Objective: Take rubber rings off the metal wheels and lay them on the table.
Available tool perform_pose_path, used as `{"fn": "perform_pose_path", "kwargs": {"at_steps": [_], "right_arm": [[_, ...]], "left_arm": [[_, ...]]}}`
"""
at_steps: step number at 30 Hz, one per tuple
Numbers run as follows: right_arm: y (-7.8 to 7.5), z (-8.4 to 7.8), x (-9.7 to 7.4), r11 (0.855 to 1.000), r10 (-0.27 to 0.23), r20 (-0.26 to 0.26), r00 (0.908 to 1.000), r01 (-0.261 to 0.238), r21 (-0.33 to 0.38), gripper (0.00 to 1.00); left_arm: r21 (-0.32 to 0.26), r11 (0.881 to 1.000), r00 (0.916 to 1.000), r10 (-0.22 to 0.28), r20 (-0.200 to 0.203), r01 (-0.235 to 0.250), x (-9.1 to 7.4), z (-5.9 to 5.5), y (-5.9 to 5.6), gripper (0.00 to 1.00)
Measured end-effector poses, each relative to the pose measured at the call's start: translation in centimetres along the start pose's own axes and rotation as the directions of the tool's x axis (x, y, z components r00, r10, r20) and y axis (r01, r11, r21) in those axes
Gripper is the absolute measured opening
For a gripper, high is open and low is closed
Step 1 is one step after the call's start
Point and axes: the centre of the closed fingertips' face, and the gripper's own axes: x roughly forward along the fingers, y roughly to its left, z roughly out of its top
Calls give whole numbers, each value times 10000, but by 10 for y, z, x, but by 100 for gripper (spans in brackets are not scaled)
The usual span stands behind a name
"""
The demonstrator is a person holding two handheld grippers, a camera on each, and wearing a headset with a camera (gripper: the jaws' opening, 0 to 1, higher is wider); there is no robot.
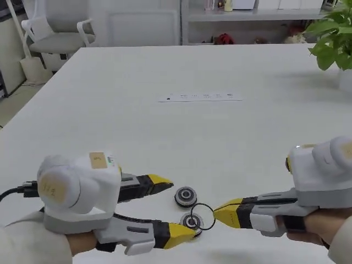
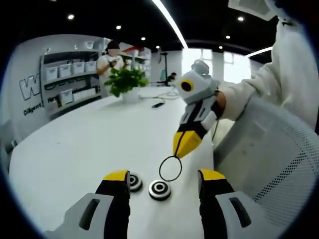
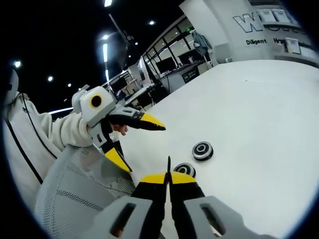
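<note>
Right gripper (image 1: 217, 213), held level, jaws clenched on rubber ring (image 2: 160, 169) by near metal wheel (image 1: 191, 221); left gripper (image 1: 180, 209) level, jaws released

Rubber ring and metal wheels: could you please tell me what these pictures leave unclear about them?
Left gripper view: one metal wheel is half hidden behind the left hand-held gripper's jaw.
Right gripper view: the rubber ring in the right hand-held gripper shows edge-on, a thin line.
Head view: too small to tell whether either wheel still wears a ring.
</note>
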Motion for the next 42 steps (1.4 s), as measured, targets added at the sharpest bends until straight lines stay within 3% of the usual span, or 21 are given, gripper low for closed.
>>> {"fn": "perform_pose_path", "kwargs": {"at_steps": [8,13,23,26,32,35,42], "right_arm": [[2,11,-16,9992,-327,405,9986,318,241,0],[6,16,-20,9985,-502,489,9975,491,242,0],[16,25,-27,9979,-592,735,9955,572,290,0],[19,27,-27,9981,-576,756,9955,558,257,0],[29,29,-21,9984,-539,757,9957,526,191,0],[33,31,-18,9987,-495,778,9957,483,161,0],[41,35,-12,9990,-451,809,9957,443,116,0]], "left_arm": [[-121,9996,9996,274,-18,-275,-18,1,2,64],[24,9984,9971,559,508,-561,-28,12,5,74],[-317,9973,9938,693,865,-668,-44,25,-2,95],[-323,9968,9919,763,1015,-734,-50,28,-1,96],[-647,9903,9793,1318,1534,-1231,-72,37,10,98],[-652,9877,9753,1510,1609,-1422,-82,36,16,98],[-994,9792,9691,1911,1561,-1771,-102,20,30,95]]}}
